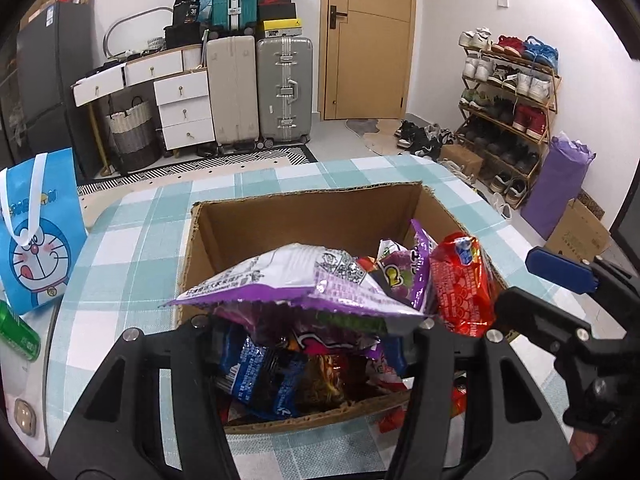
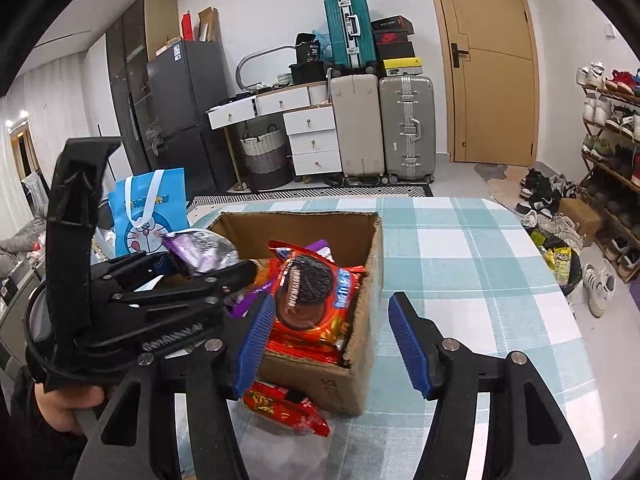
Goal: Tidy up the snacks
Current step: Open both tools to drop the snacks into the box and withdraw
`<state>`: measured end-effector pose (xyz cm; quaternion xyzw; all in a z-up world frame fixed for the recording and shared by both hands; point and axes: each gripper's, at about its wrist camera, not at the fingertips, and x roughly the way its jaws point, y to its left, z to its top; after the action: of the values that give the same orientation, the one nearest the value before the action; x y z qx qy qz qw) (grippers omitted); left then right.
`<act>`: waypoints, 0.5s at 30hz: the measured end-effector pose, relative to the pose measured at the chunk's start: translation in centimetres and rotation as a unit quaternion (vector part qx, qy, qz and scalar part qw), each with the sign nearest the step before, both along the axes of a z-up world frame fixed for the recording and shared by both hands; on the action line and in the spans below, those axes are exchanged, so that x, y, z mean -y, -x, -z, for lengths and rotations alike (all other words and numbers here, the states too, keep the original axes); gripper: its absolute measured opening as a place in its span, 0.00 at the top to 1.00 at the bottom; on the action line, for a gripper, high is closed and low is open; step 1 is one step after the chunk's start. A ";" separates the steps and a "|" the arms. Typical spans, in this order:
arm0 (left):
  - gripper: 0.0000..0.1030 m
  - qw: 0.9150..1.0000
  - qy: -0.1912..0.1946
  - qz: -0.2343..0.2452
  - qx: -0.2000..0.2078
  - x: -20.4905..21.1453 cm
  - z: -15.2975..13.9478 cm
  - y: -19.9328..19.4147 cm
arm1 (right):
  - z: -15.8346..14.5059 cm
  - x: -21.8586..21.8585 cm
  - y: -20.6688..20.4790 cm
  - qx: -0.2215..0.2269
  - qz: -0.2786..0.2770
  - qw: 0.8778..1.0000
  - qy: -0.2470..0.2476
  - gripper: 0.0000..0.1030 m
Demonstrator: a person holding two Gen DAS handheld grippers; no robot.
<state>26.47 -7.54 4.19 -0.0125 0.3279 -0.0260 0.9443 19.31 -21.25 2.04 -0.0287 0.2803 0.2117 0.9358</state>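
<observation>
An open cardboard box (image 1: pixel 312 196) (image 2: pixel 360 360) stands on the checked tablecloth, with several snack packets in it. My left gripper (image 1: pixel 312 324) is shut on a purple and white snack packet (image 1: pixel 304 292) (image 2: pixel 200 252), held just above the near half of the box; the packet hides its pads. My right gripper (image 2: pixel 334 344) is open at the box's near right corner. Its blue pads (image 2: pixel 412 348) stand apart, and neither one presses on anything. An orange cookie packet (image 2: pixel 312 304) (image 1: pixel 460 292) leans upright inside the box just beyond them. The right gripper (image 1: pixel 560 276) shows at the right edge of the left wrist view.
A red packet (image 2: pixel 284 408) lies on the table (image 2: pixel 480 280) against the box's near wall. A blue cartoon gift bag (image 1: pixel 36 232) (image 2: pixel 148 216) stands left of the box, with a green can (image 1: pixel 18 336) beside it. Suitcases, drawers and a shoe rack line the far walls.
</observation>
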 end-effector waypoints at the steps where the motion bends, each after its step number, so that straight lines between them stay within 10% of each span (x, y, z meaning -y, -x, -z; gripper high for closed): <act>1: 0.49 1.000 0.001 0.000 0.000 -0.1 -0.1 0.2 | 0.0 0.3 0.0 -0.001 0.002 1.000 -0.003 0.37; 10: 0.18 1.000 0.009 -0.002 0.011 -0.6 -0.7 3.5 | 0.3 1.6 1.1 -0.013 0.010 0.999 -0.036 0.04; 15: 0.00 1.000 0.008 -0.019 0.013 -1.3 -0.7 6.1 | 1.0 1.6 1.8 -0.028 0.014 0.999 -0.033 0.02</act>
<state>20.33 -6.20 4.87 -0.0262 0.3154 -0.0111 0.9485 17.53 -22.84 1.03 0.0118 0.2998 0.2087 0.9308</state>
